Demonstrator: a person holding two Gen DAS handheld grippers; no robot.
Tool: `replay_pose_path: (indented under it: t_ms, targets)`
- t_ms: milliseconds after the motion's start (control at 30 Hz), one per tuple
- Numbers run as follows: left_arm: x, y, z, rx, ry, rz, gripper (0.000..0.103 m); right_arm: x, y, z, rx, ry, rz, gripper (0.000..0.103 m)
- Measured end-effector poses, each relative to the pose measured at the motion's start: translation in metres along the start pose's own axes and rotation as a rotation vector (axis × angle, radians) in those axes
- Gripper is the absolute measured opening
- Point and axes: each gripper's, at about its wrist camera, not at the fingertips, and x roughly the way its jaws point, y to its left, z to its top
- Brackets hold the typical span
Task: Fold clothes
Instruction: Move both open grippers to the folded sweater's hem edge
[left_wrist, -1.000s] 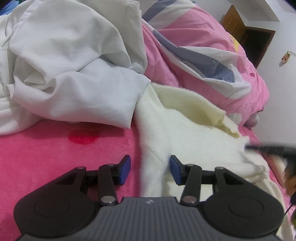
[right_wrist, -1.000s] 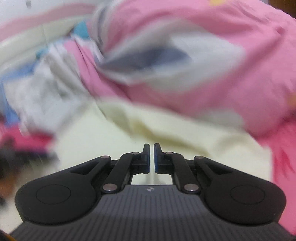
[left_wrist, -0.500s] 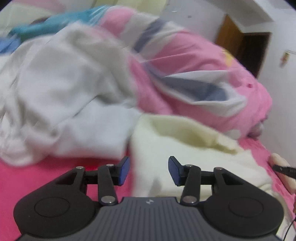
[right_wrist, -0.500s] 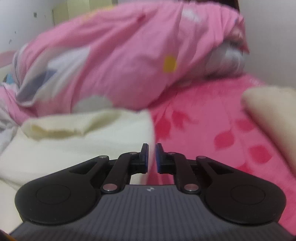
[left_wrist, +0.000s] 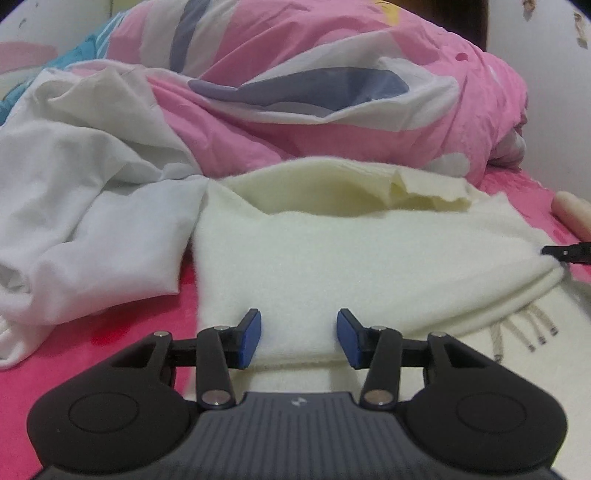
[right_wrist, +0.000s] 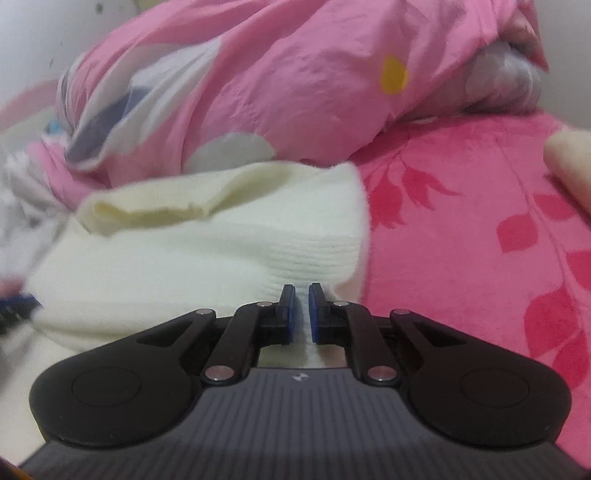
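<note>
In the left wrist view, the cream knitted sweater (left_wrist: 332, 258) lies on the pink fleece bed cover (left_wrist: 74, 332), its long axis running across the picture and its open end facing the rumpled pink patterned duvet (left_wrist: 295, 92). A crumpled white shirt (left_wrist: 92, 184) lies beside it on the left. The left gripper (left_wrist: 298, 338) hovers with jaws half open over the near fold.

In the right wrist view, the right gripper (right_wrist: 302, 314) has its jaws narrowly pinched on the sweater's ribbed edge (right_wrist: 314, 254).

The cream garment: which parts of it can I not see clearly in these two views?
- Cream garment, left wrist view: near hem hidden behind the left gripper.
- Right wrist view: corner between the right gripper fingers, contact unclear.
- Drawstrings: ends too small.
- Right wrist view: left edge blurred.
</note>
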Motion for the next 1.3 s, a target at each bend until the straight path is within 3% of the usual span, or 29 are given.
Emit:
replay_pose_path:
  t_ms: [100, 200, 300, 333, 433, 767, 867, 1000, 1100, 1200, 1300]
  targets:
    - [-0.016, -0.002, 0.004, 0.002, -0.014, 0.017, 0.049, -0.029, 0.005, 0.008, 0.003, -0.052, -0.014, 0.01]
    - [-0.012, -0.009, 0.006, 0.01, -0.009, 0.037, 0.049, -0.038, 0.027, 0.013, -0.046, -0.054, 0.047, 0.01]
    - [0.007, -0.024, 0.002, 0.066, 0.001, 0.083, 0.05, -0.019, 0.05, 0.008, -0.119, -0.014, 0.048, 0.011]
    - [0.01, -0.029, -0.005, 0.103, -0.021, 0.102, 0.05, -0.008, 0.054, 0.002, -0.143, 0.021, 0.04, 0.012]
    - [0.01, -0.036, -0.018, 0.171, -0.076, 0.133, 0.052, 0.01, 0.052, -0.021, -0.179, 0.013, 0.022, 0.013]
    - [0.009, -0.032, -0.016, 0.15, -0.08, 0.119, 0.055, 0.001, 0.05, -0.023, -0.158, 0.006, 0.02, 0.013]
    - [0.009, -0.033, -0.016, 0.15, -0.079, 0.121, 0.055, -0.011, 0.073, -0.014, -0.207, -0.009, 0.002, 0.016]
    - [0.01, -0.034, -0.017, 0.153, -0.078, 0.124, 0.055, -0.02, 0.116, -0.013, -0.309, -0.063, 0.132, 0.018]
    - [0.009, -0.033, -0.016, 0.153, -0.075, 0.119, 0.055, 0.014, 0.128, -0.034, -0.377, 0.062, 0.098, 0.022]
    - [-0.003, -0.038, -0.009, 0.161, -0.095, 0.143, 0.055, 0.016, 0.122, -0.042, -0.359, 0.038, 0.106, 0.022]
    - [-0.012, -0.056, -0.002, 0.199, -0.146, 0.109, 0.055, 0.014, 0.123, -0.043, -0.365, 0.036, 0.1, 0.022]
